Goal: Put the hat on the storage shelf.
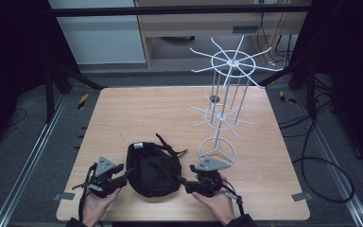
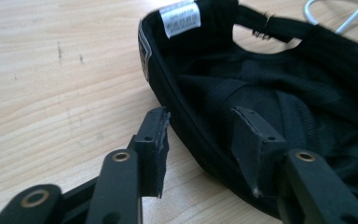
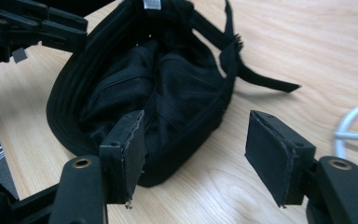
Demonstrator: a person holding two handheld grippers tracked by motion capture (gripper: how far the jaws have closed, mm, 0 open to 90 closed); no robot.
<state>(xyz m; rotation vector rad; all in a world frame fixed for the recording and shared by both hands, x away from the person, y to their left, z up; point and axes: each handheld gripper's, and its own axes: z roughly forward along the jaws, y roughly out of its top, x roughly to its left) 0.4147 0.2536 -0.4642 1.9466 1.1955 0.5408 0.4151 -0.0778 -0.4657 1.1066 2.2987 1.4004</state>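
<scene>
A black cap [image 1: 152, 169] lies upside down near the table's front edge, its hollow inside facing up. A white label [image 2: 180, 17] is sewn inside its rim, and its back strap [image 3: 261, 79] trails on the wood. My left gripper [image 1: 126, 176] is open at the cap's left side. In the left gripper view its jaws straddle the cap's rim [image 2: 186, 126], one outside and one inside. My right gripper [image 1: 183, 181] is open at the cap's right side. One of its pads [image 3: 126, 154] is over the rim, the other over bare wood.
A white wire display rack [image 1: 227, 113] with two tiers of radiating hooks stands right of centre, its ring base [image 1: 216, 150] just behind my right gripper. The wooden table [image 1: 137, 113] has bare room at the left and back. Cables lie on the floor at the right.
</scene>
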